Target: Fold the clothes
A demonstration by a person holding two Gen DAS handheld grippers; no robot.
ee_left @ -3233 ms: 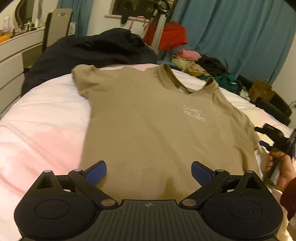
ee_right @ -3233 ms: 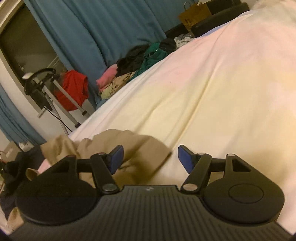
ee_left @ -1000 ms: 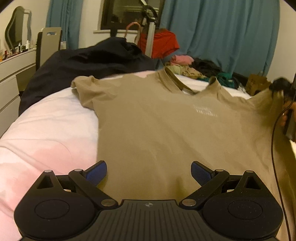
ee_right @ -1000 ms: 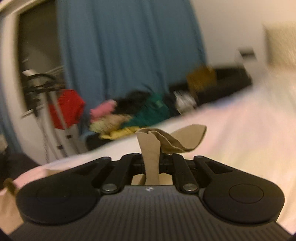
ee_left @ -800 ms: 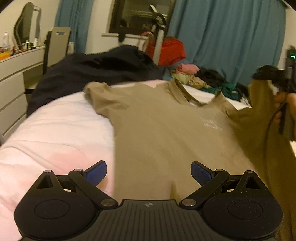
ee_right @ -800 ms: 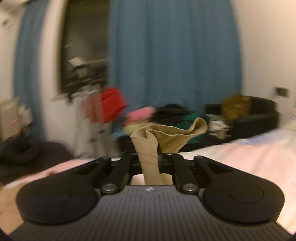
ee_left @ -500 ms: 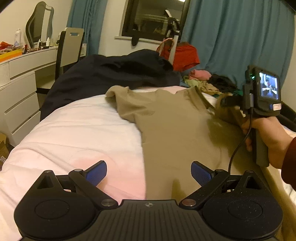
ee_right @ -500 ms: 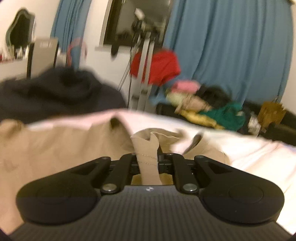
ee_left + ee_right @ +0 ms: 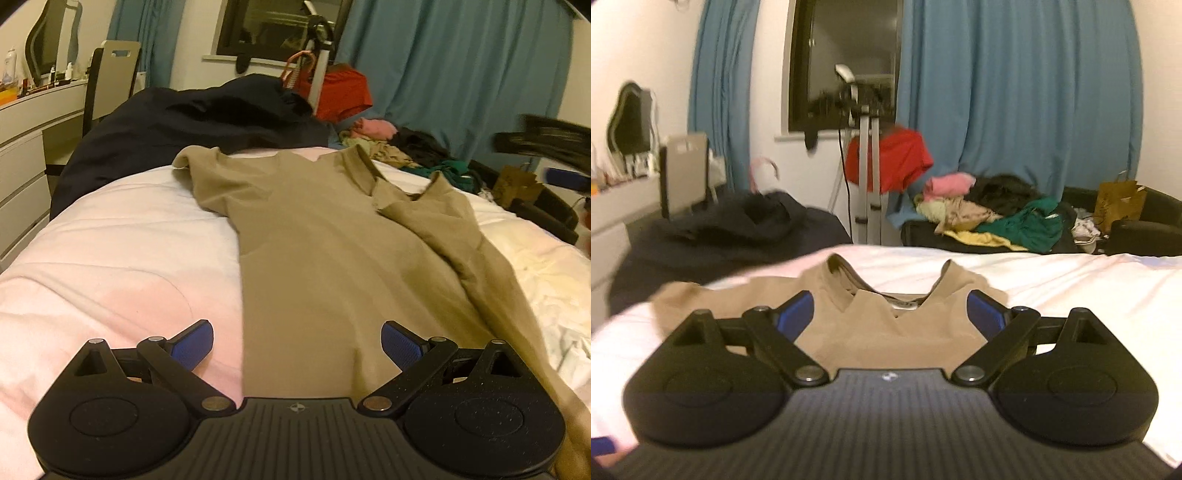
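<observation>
Nearest the left wrist camera, our left gripper (image 9: 297, 341) hangs over the hem end of the shirt (image 9: 317, 258), its blue pads (image 9: 194, 341) spread wide with nothing pinched; the left pad sits above the bedcover (image 9: 122, 258) and the right one above the cloth. Our right gripper (image 9: 890, 312) points at the collar (image 9: 886, 291) from the other view, and its jaws are opening, the fingers (image 9: 796, 312) already far apart. Tan fabric lies below the gap between them, but neither pad presses on it.

On the pale pink and white bedcover the shirt lies flat along its length, neck away from us. Its right side is folded inward: the sleeve (image 9: 436, 218) and side panel lie doubled over the body in a rumpled diagonal ridge. The left sleeve (image 9: 201, 166) is out to the side, unfolded.

Beyond the collar, a dark garment (image 9: 207, 118) is heaped at the far end of the bed. Farther back stand a metal stand (image 9: 868, 166) with a red cloth (image 9: 894, 158) draped on it, and a pile of clothes (image 9: 993, 214) on a low black seat. Blue curtains (image 9: 1015, 92) and a dark window (image 9: 846, 62) close the room.
</observation>
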